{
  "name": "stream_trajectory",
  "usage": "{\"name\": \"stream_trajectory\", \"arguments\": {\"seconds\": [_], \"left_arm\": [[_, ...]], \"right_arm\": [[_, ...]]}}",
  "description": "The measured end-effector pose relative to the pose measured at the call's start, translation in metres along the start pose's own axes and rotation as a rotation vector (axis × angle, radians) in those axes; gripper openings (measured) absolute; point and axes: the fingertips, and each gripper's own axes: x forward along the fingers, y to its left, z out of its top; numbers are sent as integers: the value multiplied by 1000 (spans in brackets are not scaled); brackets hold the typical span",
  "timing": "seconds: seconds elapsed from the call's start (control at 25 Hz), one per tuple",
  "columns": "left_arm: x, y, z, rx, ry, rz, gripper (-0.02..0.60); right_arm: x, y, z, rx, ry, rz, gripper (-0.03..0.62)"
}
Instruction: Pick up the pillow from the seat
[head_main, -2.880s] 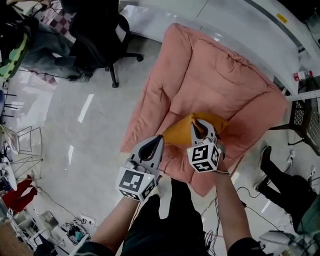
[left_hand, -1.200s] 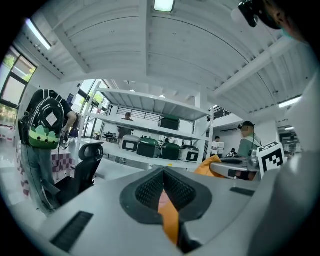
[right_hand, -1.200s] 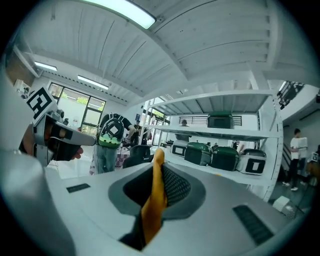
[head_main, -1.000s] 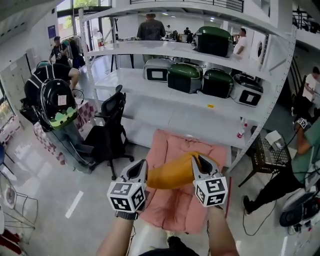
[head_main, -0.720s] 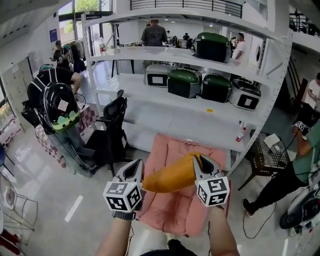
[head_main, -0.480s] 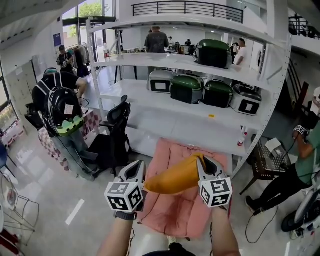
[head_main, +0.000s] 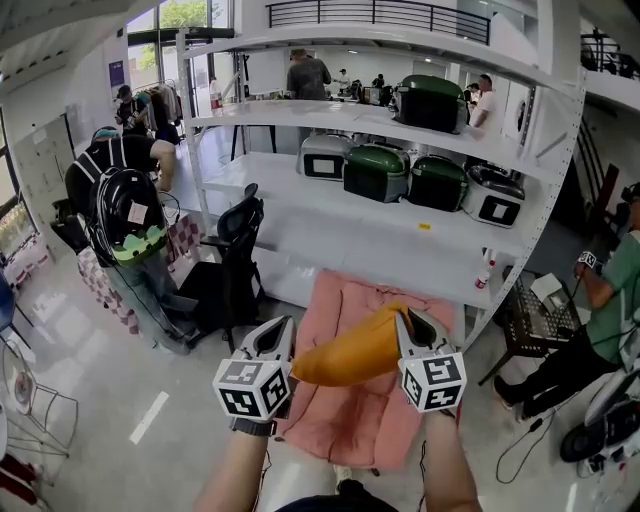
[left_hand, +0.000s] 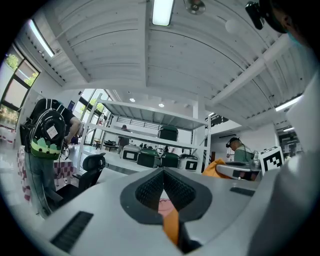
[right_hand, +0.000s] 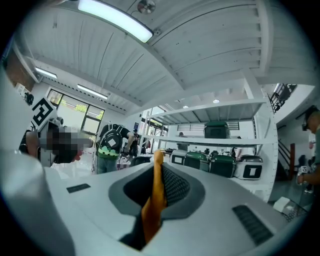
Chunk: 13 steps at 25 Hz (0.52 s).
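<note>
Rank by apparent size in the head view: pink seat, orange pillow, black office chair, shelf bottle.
Largest: pink seat.
Next: orange pillow and black office chair, too alike to rank, the pillow being nearer the camera.
Smallest: shelf bottle.

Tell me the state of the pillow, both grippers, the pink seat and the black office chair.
Pillow: held in the air between both grippers.
Left gripper: jaws shut on one pillow end.
Right gripper: jaws shut on the other end.
Pink seat: on the floor, below the pillow.
Black office chair: upright, unoccupied.

One pillow (head_main: 350, 350), two tools (head_main: 283, 325) (head_main: 404, 318), one pink seat (head_main: 345, 425), one office chair (head_main: 235, 250)
</note>
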Motion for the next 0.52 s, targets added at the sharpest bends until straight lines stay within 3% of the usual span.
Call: {"name": "stream_trajectory", "arguments": {"seconds": [0.52], "left_arm": [[-2, -1, -6, 1, 9, -12, 5]], "right_arm": [[-2, 10, 1, -15, 0, 6, 29]]}}
